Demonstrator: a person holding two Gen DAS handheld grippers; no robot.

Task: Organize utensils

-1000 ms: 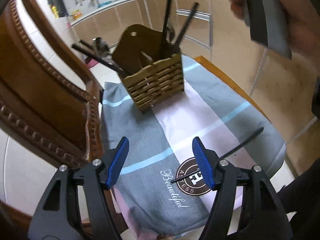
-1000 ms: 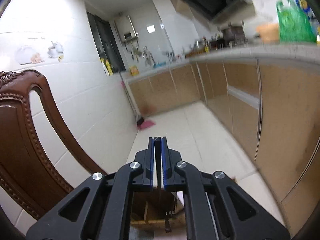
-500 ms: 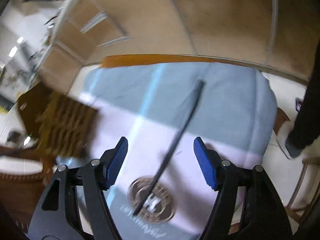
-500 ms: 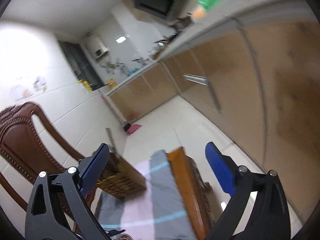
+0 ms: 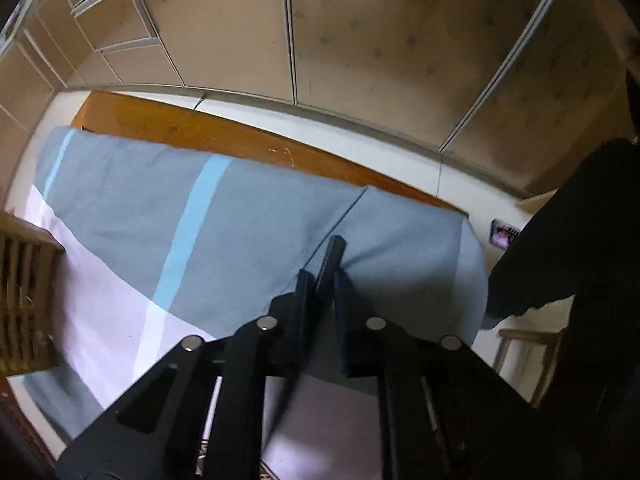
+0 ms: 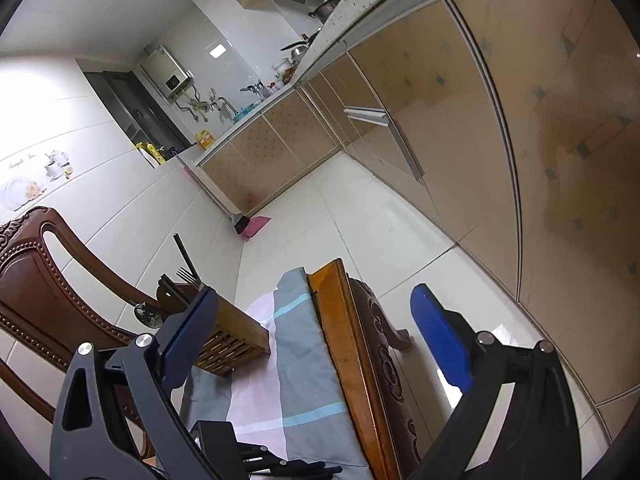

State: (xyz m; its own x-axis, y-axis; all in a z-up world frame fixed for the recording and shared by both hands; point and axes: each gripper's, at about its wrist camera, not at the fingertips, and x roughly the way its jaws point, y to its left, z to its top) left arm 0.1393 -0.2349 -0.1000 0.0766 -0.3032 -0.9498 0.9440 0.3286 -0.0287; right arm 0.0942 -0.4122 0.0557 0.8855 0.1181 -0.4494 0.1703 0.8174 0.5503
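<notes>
A thin black utensil (image 5: 335,246) lies on the grey, blue and pink cloth (image 5: 200,220). My left gripper (image 5: 322,276) points steeply down and is shut on the utensil's handle, whose tip sticks out past the fingers. The slatted wooden holder (image 5: 24,292) shows at the left edge. In the right wrist view my right gripper (image 6: 316,332) hangs wide open above the table with nothing between its blue pads (image 6: 436,340). The holder (image 6: 236,332) stands beyond its left finger with a fork, a spoon and black sticks (image 6: 184,252) in it.
The cloth (image 6: 296,360) covers a wooden table with a bare orange edge (image 6: 340,340). A carved brown chair (image 6: 40,280) stands at the left. Kitchen cabinets (image 6: 460,140) line the far side across tiled floor. A person's dark sleeve (image 5: 560,240) is at the right.
My left gripper tipped down over the black utensil and closed on it. My right gripper went from shut to wide open and rolled, so the table and holder came into its view.
</notes>
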